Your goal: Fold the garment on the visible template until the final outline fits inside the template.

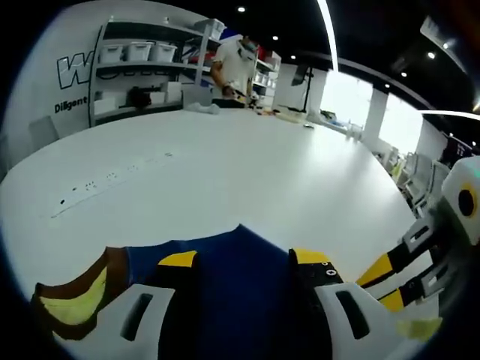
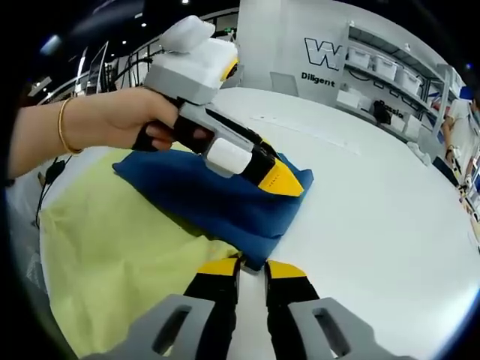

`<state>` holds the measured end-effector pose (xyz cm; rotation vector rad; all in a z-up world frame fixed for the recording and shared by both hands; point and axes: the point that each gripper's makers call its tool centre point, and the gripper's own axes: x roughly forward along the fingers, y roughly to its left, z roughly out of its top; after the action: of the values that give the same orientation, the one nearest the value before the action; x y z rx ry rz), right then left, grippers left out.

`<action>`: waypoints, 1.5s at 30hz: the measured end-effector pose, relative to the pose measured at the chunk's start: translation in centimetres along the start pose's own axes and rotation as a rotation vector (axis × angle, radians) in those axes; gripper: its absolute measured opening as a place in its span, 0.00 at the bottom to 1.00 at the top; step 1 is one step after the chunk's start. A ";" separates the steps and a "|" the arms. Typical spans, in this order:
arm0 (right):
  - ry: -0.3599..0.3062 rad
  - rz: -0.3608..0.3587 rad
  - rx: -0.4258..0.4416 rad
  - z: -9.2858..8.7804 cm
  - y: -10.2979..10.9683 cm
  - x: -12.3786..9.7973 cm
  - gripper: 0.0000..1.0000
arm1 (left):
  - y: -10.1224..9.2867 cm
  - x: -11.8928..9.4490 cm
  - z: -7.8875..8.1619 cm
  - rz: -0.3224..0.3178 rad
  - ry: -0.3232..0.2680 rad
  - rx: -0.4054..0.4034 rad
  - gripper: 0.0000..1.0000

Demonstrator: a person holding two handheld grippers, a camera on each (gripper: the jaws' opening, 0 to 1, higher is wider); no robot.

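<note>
A folded blue garment [image 2: 225, 199] lies partly on a pale yellow template sheet [image 2: 105, 247] on the white table [image 2: 375, 217]. In the right gripper view a hand [image 2: 112, 116] holds my left gripper [image 2: 281, 180], whose yellow tip rests on top of the garment's far edge. In the left gripper view its jaws stand wide apart, so my left gripper [image 1: 244, 259] is open with the blue garment [image 1: 240, 285] beneath it. My right gripper [image 2: 253, 268] has its jaws nearly together on the garment's near corner. It also enters the left gripper view as the right gripper [image 1: 373, 286].
A person [image 1: 236, 67] works at the table's far end in front of shelves with white bins [image 1: 139, 52]. A row of sockets [image 1: 90, 184] is set into the tabletop. The yellow template [image 1: 71, 304] reaches the table's near edge.
</note>
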<state>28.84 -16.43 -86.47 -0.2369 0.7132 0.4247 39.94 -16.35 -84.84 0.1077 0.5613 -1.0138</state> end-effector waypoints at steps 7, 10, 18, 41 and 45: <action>0.009 -0.021 -0.023 -0.2 -0.6 0.1 0.03 | 0.5 0.8 -0.1 0.019 -0.007 0.026 0.24; 0.011 -0.040 -0.034 -0.2 -1.0 0.0 0.00 | 2.0 0.8 -0.1 0.106 0.008 0.107 0.09; -0.001 -0.040 -0.044 0.2 -1.2 -0.2 0.00 | 2.3 0.8 -0.2 0.083 0.000 0.040 0.03; -0.012 -0.040 -0.064 0.5 -1.1 0.1 0.00 | 0.9 1.8 0.4 0.028 -0.035 0.091 0.13; -0.017 -0.046 -0.083 0.7 -1.1 0.1 0.00 | 1.7 1.8 0.3 0.068 -0.024 0.126 0.04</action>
<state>29.81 -17.14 -86.00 -0.3272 0.6733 0.4119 42.17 -16.94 -85.73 0.2245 0.4694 -0.9821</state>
